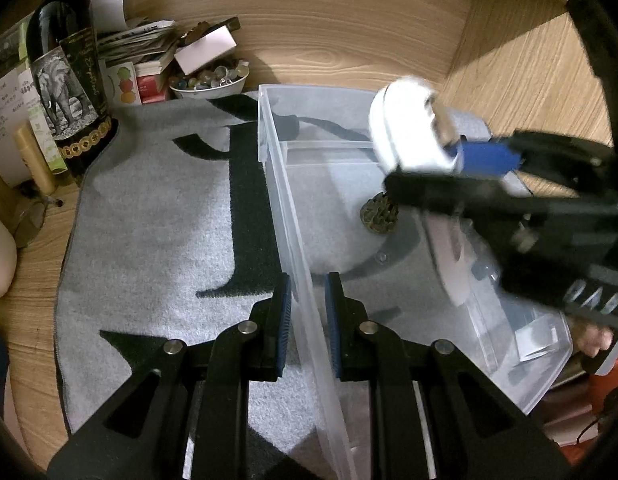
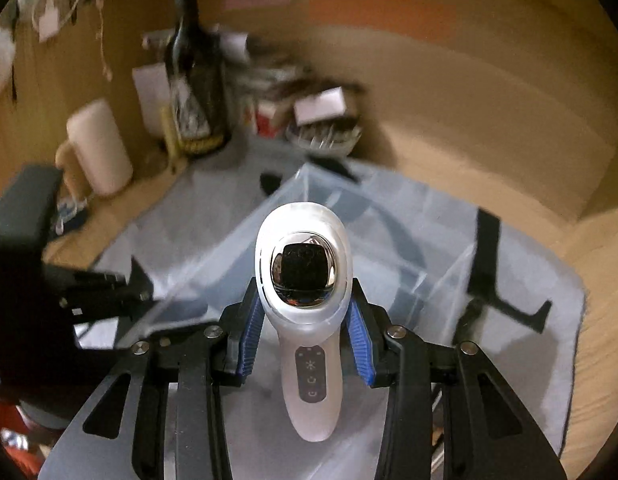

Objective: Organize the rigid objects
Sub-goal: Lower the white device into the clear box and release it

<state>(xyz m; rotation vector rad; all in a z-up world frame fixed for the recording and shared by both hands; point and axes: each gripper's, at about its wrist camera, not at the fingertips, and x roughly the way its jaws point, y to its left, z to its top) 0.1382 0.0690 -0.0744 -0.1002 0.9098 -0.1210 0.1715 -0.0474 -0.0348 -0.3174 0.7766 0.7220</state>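
Your right gripper point(image 2: 305, 336) pinches the white handheld device point(image 2: 305, 300) at its neck above the clear bin point(image 1: 309, 208); smooth, rigid, top-heavy, likely slippery. Your left gripper point(image 1: 307, 300) straddles the bin's wall, narrowly parted.

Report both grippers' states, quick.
Left gripper: fingers straddle the bin wall; cannot tell if clamped.
Right gripper: shut on the white device, above the bin.

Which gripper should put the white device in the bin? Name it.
Right. The right gripper already clamps the white handheld device above the clear bin; the left gripper only straddles the bin wall.
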